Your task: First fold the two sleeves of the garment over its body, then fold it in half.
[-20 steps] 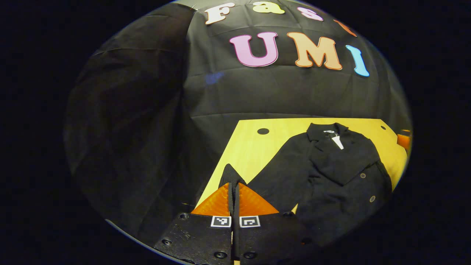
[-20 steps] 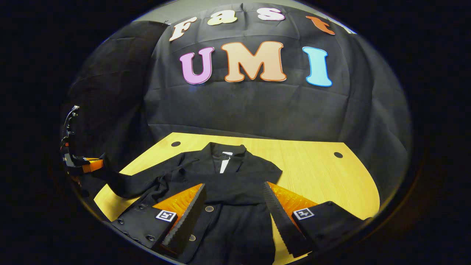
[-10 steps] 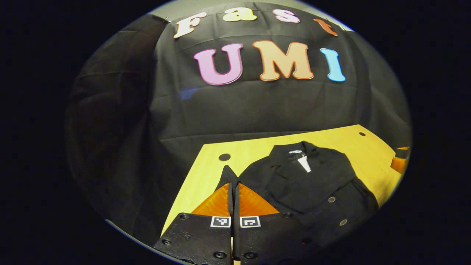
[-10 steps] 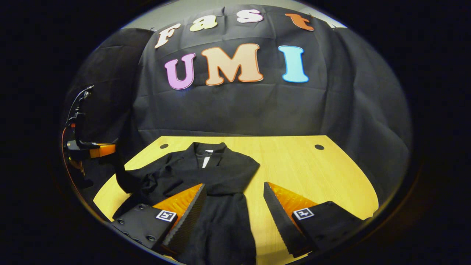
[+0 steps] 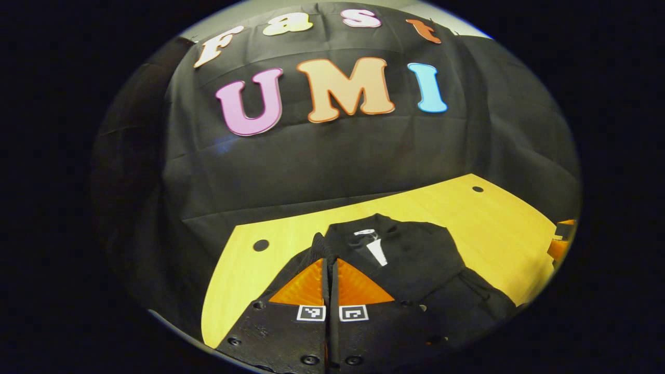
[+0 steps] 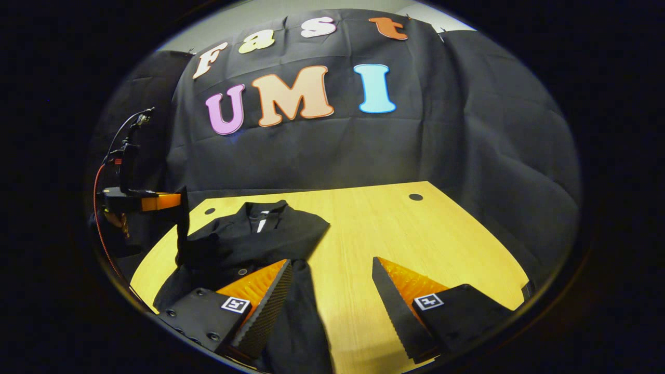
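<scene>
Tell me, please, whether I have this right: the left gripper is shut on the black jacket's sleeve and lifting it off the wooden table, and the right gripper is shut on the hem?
Not quite: the right gripper is open and holds nothing, its fingers spread above the wooden table, as the right gripper view shows. The rest stands: the left gripper is shut on the sleeve of the black jacket, lifting it.

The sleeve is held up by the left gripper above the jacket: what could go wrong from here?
1. The left gripper pinches only the cuff end of the sleeve; the cloth may slip out before it lies across the jacket.
2. The sleeve hangs loosely, so it could land bunched or twisted.
3. The right gripper is open and pins nothing, so pulling the sleeve may drag the jacket across the table.
</scene>
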The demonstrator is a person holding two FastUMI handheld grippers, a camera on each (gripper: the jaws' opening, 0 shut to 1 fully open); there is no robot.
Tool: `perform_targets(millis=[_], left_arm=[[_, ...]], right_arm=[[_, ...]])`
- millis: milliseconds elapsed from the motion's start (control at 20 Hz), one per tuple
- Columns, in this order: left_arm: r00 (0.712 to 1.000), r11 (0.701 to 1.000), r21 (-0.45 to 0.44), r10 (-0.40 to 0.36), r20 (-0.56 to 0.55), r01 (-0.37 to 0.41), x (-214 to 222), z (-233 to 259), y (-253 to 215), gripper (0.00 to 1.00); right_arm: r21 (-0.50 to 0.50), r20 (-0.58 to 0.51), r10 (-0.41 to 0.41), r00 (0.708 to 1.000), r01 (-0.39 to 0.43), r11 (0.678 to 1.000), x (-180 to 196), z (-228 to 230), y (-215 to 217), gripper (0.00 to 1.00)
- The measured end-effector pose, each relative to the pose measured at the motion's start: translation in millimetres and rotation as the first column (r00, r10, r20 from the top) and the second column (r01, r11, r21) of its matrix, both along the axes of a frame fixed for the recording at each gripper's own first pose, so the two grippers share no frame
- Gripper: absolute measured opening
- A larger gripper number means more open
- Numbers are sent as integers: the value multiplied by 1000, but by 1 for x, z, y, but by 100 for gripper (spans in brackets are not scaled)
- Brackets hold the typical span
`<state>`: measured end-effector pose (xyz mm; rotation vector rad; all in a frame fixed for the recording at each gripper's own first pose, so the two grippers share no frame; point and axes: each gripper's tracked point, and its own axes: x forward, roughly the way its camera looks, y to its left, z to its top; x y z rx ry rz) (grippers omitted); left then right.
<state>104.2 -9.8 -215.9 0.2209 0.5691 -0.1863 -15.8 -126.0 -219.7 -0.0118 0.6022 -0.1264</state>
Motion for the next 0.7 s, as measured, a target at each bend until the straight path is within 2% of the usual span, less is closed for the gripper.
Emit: perform_targets(millis=[350,700], left_arm=[[995,996,-14,-90,-50,90,19,-32,-74,0],[979,983,-8,-184,-92,184,32,-55,-138,0]], right_arm=[[-9,-5,-85,996,85,996,-22,5,-46,99],[2,-16,-144,989,144,990,-35,0,-68,99]])
